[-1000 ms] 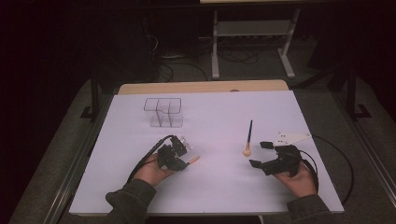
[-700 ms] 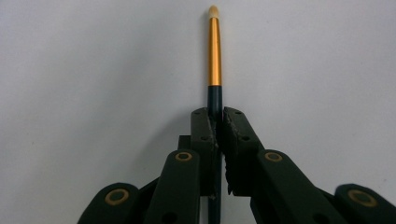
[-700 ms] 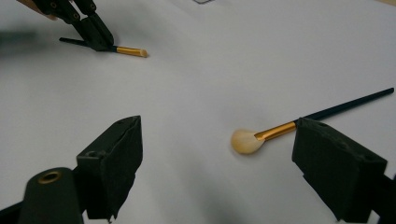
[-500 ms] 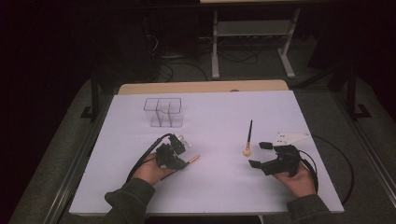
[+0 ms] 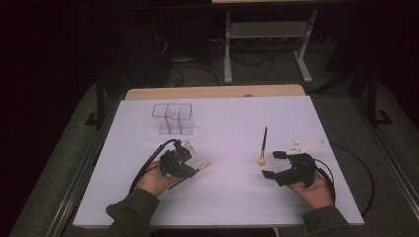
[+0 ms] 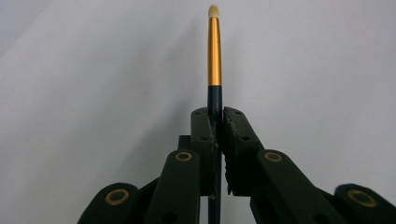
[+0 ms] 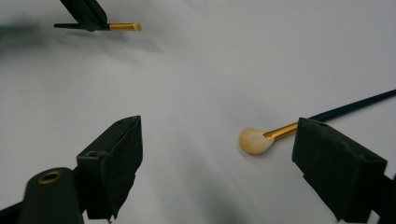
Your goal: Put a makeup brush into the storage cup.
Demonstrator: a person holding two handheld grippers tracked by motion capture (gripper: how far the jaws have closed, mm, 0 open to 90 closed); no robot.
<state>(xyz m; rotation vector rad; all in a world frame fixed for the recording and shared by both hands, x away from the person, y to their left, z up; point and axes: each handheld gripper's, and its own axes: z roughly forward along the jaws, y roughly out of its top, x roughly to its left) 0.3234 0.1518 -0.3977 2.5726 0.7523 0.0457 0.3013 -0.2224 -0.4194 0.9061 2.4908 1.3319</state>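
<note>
So my left gripper (image 5: pixel 190 168) is clamped tight on a thin makeup brush (image 6: pixel 214 56), pinching its dark handle right between the pads; the gold ferrule and little pale tip stick straight out past the jaws, hovering over the white table (image 5: pixel 232 197) toward the near-left part. My right gripper (image 5: pixel 276 165) sits near the near-right corner with its jaws spread wide and nothing between them. A second brush (image 5: pixel 263 144), the one with the round fluffy cream head, lies flat on the table just beside that gripper, head pointing at the near edge, close to one pad but not touching. A clear acrylic organizer (image 5: pixel 172 119) stands toward the far-left side, well apart from both brushes
</note>
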